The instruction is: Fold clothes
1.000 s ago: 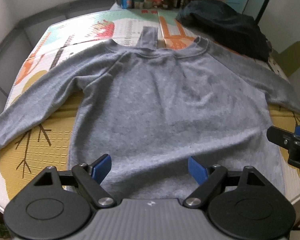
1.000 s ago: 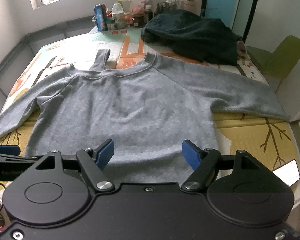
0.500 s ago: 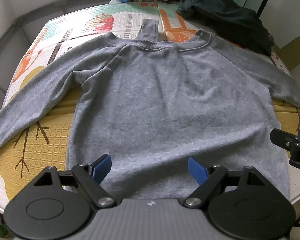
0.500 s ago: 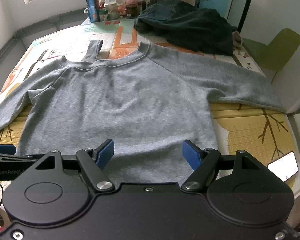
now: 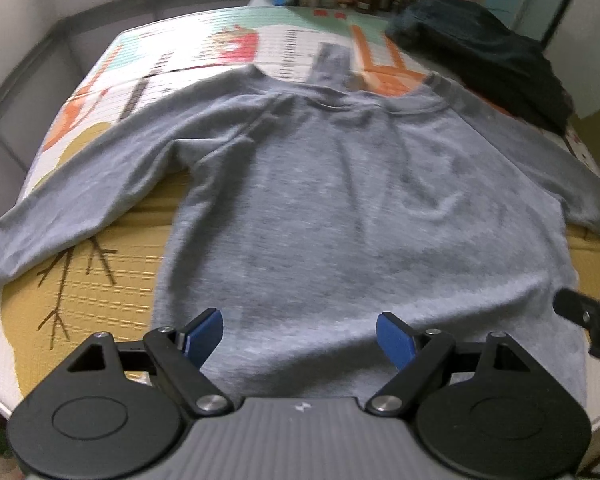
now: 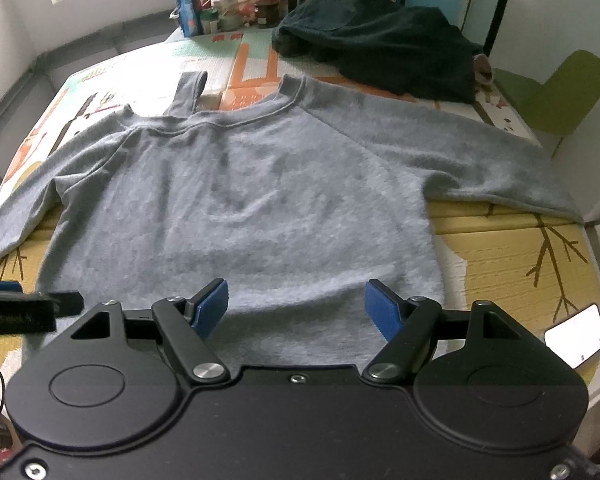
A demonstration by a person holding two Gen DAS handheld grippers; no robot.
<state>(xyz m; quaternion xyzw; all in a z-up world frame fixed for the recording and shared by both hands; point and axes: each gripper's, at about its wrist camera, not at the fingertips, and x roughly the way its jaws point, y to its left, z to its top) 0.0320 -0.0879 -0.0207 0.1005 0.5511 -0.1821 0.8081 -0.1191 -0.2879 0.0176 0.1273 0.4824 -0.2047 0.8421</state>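
Grey sweatshirt [image 6: 240, 208] lies flat, apparently face-down, neck toward 12 o'clock, sleeves spread to 3 and 9.

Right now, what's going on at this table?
A person holds a claw in each hand over a grey sweatshirt spread flat on a patterned mat, sleeves out to both sides. The left claw and right claw both hang open above the sweatshirt's near hem, gripping nothing. No fold has been made yet. A dark garment lies heaped at the far end, next to bottles and a can.
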